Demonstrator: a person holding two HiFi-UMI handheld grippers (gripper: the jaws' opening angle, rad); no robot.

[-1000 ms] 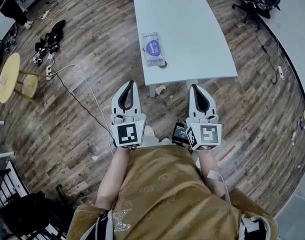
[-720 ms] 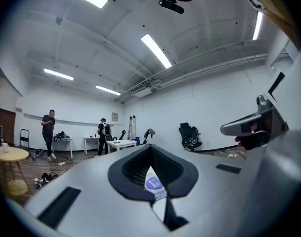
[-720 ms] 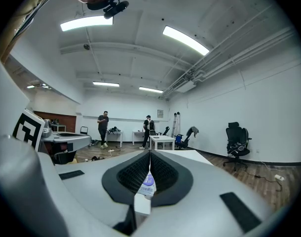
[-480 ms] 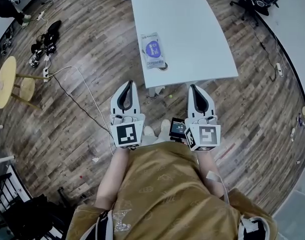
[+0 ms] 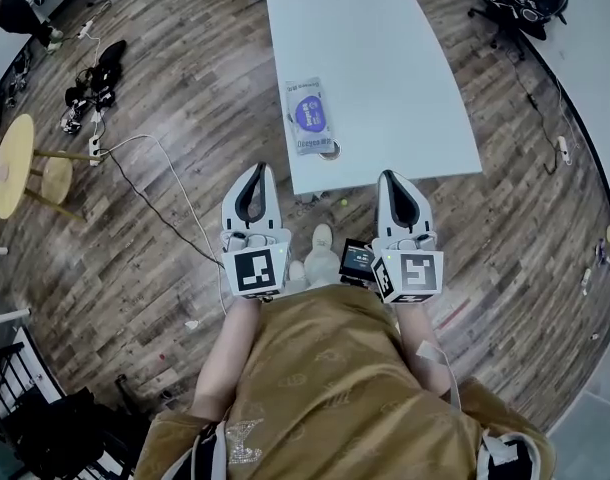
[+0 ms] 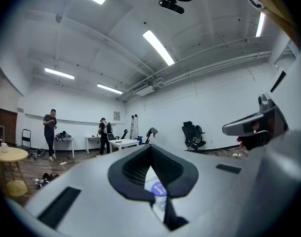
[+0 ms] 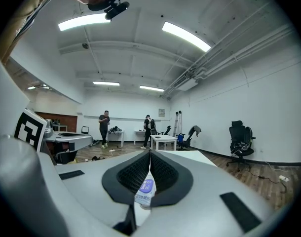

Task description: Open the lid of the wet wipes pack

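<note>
Wet wipes pack lying flat near the front edge of the white table, long axis pointing away from the person, well ahead of the left gripper and right gripper, both clenched on nothing, the left seemingly slightly nearer.

The wet wipes pack lay on the table, ahead of my left gripper and right gripper, between them.

Wet wipes pack lying on white table, left gripper, right gripper short of table edge
</note>
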